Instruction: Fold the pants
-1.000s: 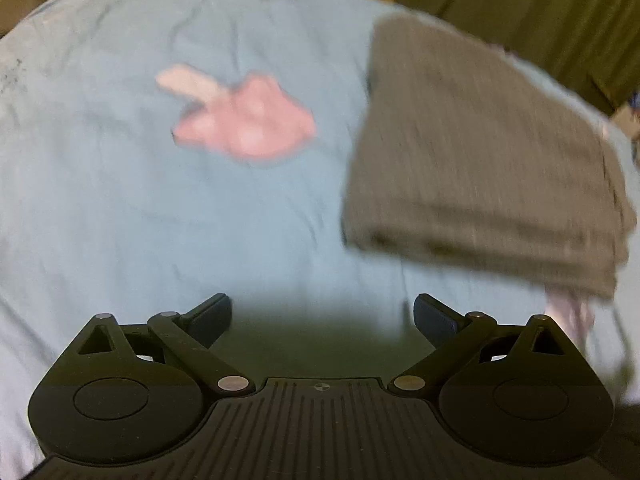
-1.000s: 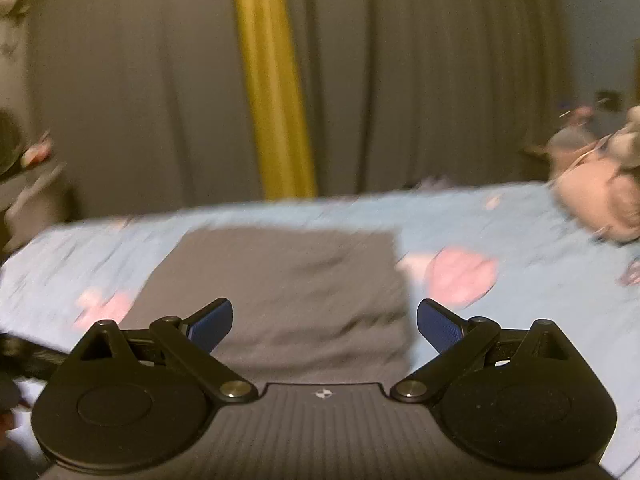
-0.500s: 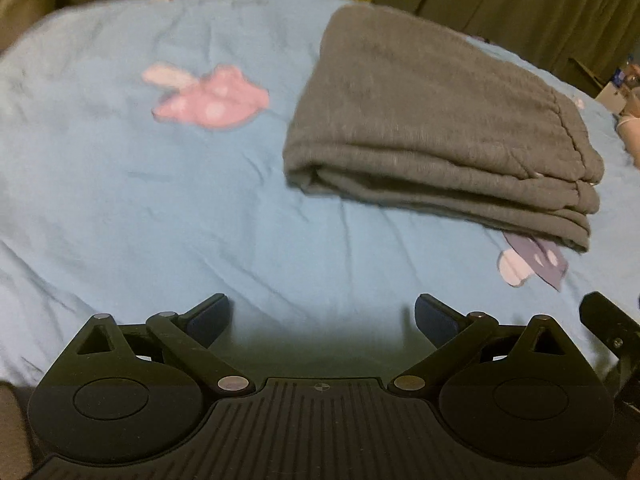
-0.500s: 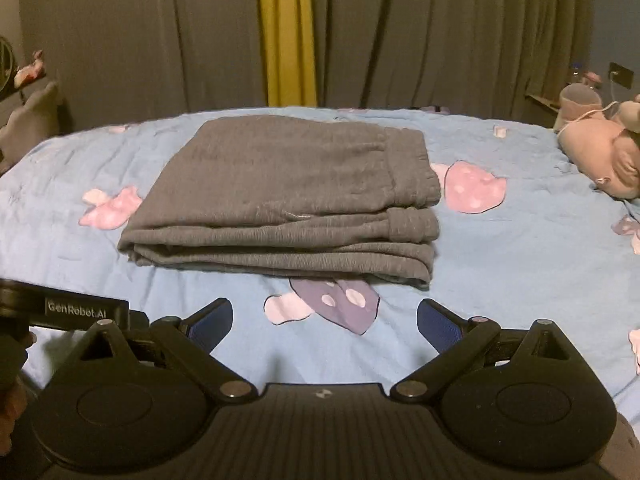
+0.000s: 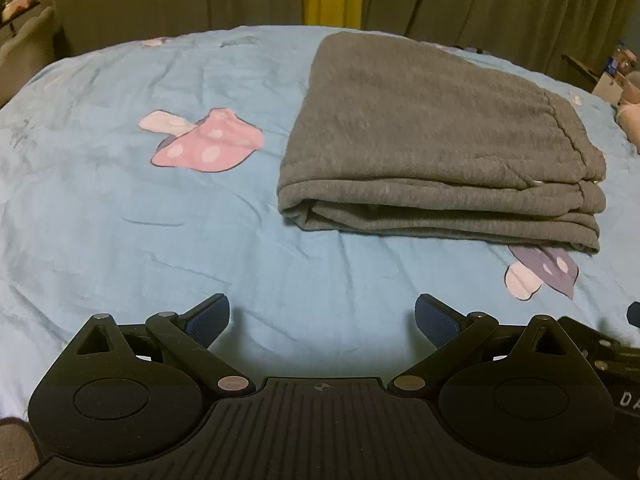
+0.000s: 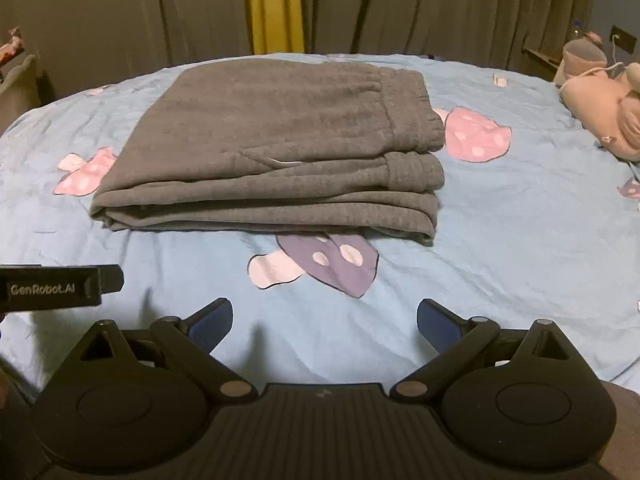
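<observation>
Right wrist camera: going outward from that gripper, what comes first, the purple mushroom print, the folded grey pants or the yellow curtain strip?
From the right gripper:
1. Purple mushroom print, just ahead on the sheet.
2. Folded grey pants, behind it, mid-bed.
3. Yellow curtain strip, beyond the bed's far edge.

Ahead of your fingers you see a blue bedsheet with mushroom prints, grey curtains behind, a plush toy far right.
</observation>
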### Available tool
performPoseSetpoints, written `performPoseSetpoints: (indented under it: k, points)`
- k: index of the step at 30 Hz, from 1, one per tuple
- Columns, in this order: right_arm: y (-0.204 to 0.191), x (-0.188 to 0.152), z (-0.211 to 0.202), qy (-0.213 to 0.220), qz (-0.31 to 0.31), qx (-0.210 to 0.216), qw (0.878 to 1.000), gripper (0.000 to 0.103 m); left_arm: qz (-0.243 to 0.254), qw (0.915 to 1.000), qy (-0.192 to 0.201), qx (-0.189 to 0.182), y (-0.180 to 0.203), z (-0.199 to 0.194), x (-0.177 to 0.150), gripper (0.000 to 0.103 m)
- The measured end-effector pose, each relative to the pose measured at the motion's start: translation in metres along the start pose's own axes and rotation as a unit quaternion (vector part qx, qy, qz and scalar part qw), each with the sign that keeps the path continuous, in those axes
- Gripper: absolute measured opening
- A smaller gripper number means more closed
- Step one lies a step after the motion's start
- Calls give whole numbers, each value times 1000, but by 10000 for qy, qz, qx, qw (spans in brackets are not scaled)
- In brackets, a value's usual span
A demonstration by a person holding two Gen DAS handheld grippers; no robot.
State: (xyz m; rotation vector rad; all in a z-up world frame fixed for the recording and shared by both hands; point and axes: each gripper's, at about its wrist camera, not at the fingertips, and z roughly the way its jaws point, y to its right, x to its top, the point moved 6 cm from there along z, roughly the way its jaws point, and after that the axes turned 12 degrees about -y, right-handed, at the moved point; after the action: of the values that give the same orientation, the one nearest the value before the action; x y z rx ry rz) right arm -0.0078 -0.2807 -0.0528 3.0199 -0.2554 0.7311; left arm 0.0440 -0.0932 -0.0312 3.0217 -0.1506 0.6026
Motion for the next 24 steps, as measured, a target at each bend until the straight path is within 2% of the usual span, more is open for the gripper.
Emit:
performPoseSetpoints:
  k: [8,14,24]
  points:
    - [3,8,7,84,158,-35,9998,99,194,9993,258,-171,9,-2,6,102]
    - [6,9,9,162,172,-151,9996,99,169,9995,199,-189,9,2,8,102]
    - [7,8,5,245,197,-85,9995,99,155,9994,207,-225,7,1,7,102]
